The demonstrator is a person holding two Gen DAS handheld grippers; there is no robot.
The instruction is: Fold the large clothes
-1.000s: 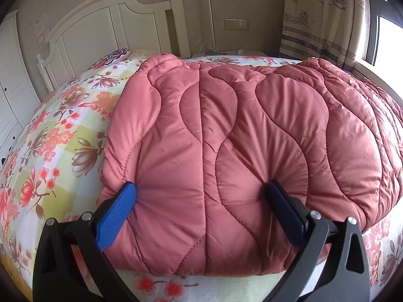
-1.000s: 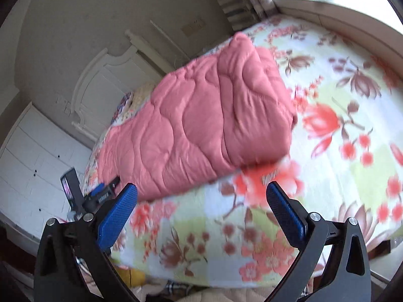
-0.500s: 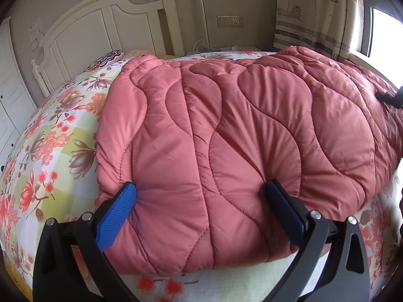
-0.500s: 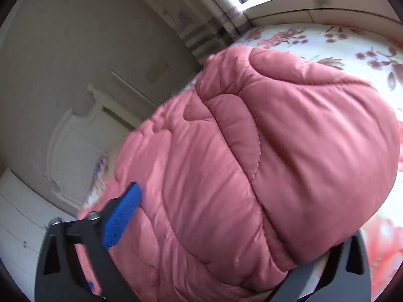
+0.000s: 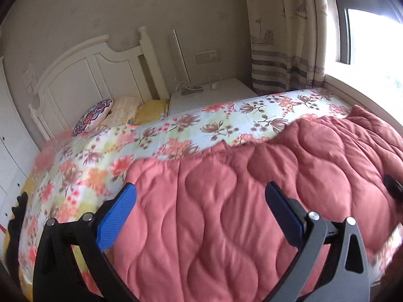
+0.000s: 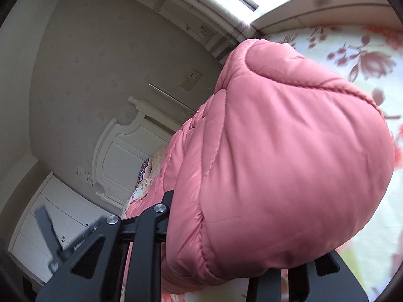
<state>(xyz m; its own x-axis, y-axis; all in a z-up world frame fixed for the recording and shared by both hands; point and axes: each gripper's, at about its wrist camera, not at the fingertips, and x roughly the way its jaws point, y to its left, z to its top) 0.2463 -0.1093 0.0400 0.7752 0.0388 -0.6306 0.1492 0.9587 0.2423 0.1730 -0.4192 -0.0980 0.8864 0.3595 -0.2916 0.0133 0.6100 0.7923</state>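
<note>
A pink quilted garment (image 5: 226, 226) lies folded on the flowered bed sheet (image 5: 176, 130). My left gripper (image 5: 201, 188) hovers over its near part, open, the blue pads (image 5: 118, 214) wide apart and clear of the cloth. In the right wrist view the garment's puffy folded end (image 6: 289, 163) fills the picture. My right gripper (image 6: 239, 239) has its jaws closing on that end, with the fabric bulging out between the fingers (image 6: 166, 201) and hiding the pads. A dark piece of the right gripper (image 5: 393, 186) shows at the garment's right side.
A white headboard (image 5: 88, 75) and small pillows (image 5: 95, 115) are at the bed's far left end. A white nightstand (image 5: 214, 93) with cables stands behind the bed, beside a curtain (image 5: 282, 37) and a bright window. White cupboards (image 6: 50, 214) line the left wall.
My left gripper has risen and drawn back from the garment, so more of the bed shows. My right gripper came in to the garment's end and narrowed its jaws around it.
</note>
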